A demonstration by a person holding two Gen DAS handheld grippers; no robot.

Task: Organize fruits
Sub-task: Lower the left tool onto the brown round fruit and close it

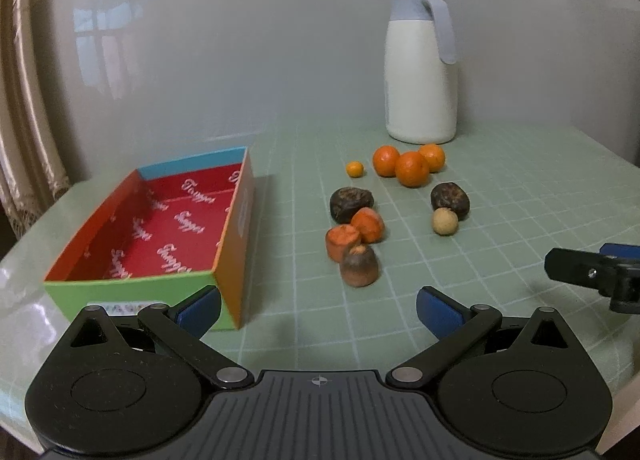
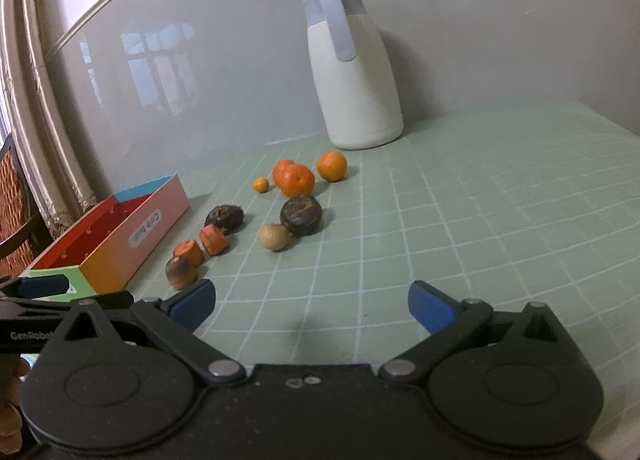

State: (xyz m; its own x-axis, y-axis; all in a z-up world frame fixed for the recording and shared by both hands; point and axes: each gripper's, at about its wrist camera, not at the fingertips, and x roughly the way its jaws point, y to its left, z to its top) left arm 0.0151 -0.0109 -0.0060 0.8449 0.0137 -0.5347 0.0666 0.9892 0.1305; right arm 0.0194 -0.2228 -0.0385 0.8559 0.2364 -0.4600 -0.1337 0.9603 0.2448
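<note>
White jug (image 1: 421,72) upright on green checked cloth (image 1: 500,220) — against wall.

The left gripper (image 1: 318,310) is matte black plastic with two blue rubber-like pads (image 1: 199,309) at its fingertips. Each finger hangs on slim black link bars joined by round silver pivot pins, and behind them sit two broad teardrop housings, each with a raised circular disc and a triangular cut-out. Between the housings, the ribbed centre plate carries a small crosshair mark. The right gripper (image 2: 310,306) has the same build: black links, silver pins, blue pads (image 2: 430,306), twin disc housings, and two small screws on its centre plate. Beside its left housing, white lettering reading "GenRobot" shows on the other gripper's black bar.
</note>
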